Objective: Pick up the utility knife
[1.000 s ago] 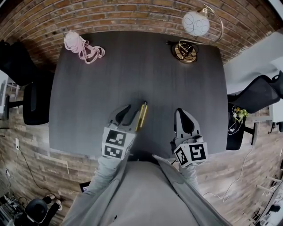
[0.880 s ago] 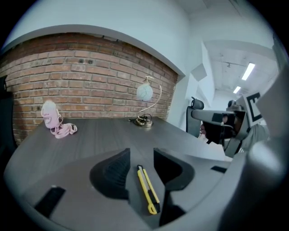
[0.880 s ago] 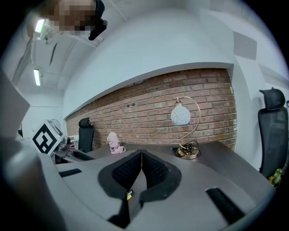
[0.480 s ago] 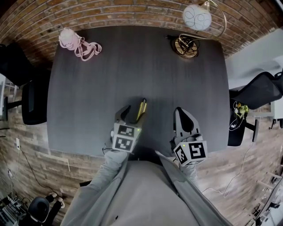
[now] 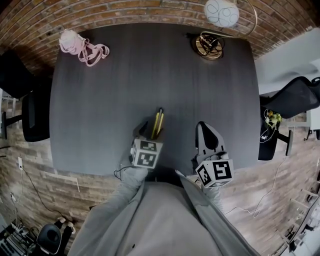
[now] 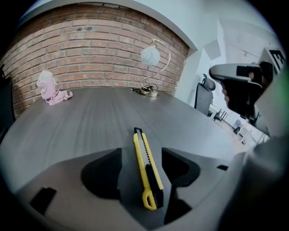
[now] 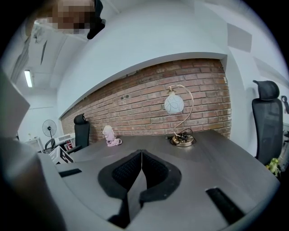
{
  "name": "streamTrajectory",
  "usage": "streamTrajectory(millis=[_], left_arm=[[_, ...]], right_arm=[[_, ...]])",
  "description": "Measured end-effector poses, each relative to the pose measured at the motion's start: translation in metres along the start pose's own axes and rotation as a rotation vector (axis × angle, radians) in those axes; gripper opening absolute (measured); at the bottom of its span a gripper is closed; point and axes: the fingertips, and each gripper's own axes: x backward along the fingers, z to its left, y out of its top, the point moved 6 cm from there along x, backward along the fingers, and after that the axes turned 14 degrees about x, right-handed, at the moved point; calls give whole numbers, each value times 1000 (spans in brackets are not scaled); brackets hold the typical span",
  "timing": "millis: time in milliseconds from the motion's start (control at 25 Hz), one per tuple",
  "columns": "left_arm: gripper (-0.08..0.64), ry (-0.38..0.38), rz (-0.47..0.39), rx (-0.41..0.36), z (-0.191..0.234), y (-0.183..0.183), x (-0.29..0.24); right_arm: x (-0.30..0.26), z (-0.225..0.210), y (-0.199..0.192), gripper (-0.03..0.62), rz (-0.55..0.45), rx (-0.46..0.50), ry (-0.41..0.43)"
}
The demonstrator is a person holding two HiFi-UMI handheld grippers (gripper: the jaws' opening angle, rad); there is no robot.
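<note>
Left gripper view: the utility knife (image 6: 146,173) lies on the worktop (image 6: 81,122) between my left hand-held gripper's (image 6: 141,152) just-opened, released jaws, long axis pointing straight ahead, apparently touching neither jaw.

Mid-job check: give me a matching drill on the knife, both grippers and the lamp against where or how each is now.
1 utility knife
2 left gripper
3 right gripper
4 globe lamp

a far right corner of the table
b jaws together, empty
c yellow, lying flat on the table
d jaws apart, straddling the knife

Pairs: 1-c, 2-d, 3-b, 4-a. The left jaws have just been opening, not gripping.
</note>
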Motion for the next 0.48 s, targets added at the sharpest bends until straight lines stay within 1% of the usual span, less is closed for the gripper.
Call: streamTrajectory(millis=[240, 480], left_arm=[[256, 12, 78, -9, -8, -20, -4], [256, 36, 78, -45, -9, -30, -6]], right_arm=[[2, 0, -5, 18, 18, -5, 1], [5, 0, -8, 18, 28, -6, 0]])
